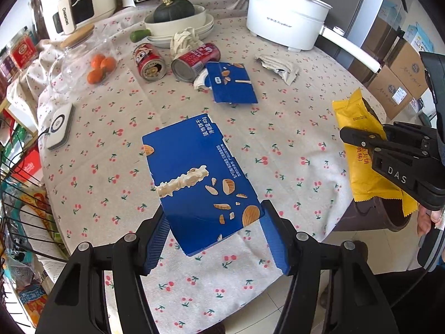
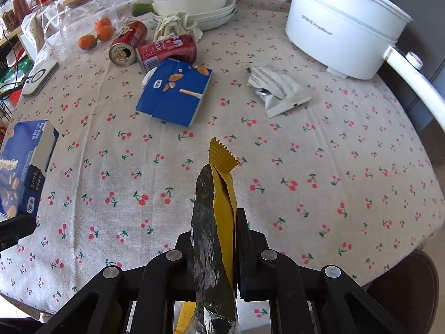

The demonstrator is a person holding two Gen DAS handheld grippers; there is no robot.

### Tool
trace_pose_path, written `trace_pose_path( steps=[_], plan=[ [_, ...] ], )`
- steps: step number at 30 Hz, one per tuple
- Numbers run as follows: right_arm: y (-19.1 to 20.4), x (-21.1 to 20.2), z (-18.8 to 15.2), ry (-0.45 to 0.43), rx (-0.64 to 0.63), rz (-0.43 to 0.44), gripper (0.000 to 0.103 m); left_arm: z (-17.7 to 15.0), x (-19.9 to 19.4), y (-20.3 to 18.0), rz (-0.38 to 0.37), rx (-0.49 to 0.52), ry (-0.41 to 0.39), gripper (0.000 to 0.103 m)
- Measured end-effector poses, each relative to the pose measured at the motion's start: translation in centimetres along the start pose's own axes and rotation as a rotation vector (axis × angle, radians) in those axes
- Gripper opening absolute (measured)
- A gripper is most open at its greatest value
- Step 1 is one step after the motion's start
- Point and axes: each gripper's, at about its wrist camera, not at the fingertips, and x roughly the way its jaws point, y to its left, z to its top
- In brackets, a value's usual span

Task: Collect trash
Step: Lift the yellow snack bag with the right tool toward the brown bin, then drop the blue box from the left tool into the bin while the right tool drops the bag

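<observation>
My left hand-held gripper [image 1: 212, 222] clamps the blue biscuit box [image 1: 200, 178], lifted above the cherry-print counter [image 1: 292, 144]. My right hand-held gripper [image 2: 214, 222] pinches the yellow wrapper [image 2: 224, 194] edge-on, foil lining showing. Beyond the blue biscuit box: a torn blue box piece [image 1: 232, 83], two red cans [image 1: 150, 61] on their sides, crumpled silver packet [image 1: 281, 68], white pot [image 1: 286, 14].

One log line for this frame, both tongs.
left tongs: shut on blue biscuit box | right tongs: shut on yellow wrapper | still on table: cans, flattened blue box, silver packet
</observation>
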Motion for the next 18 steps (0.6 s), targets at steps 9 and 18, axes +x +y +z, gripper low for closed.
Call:
trace_pose_path(
  steps=[9,18],
  plan=[
    [-6.2,-1.8,-2.5,-0.021,0.115,0.000,0.013,1.4,0.8,-5.4,-0.038,0.050,-0.010,0.066],
    [-13.5,-5.3,-6.7,-0.048,0.237,-0.036,0.013,2.2,1.3,-11.4,-0.084,0.133,-0.032,0.066]
  ],
)
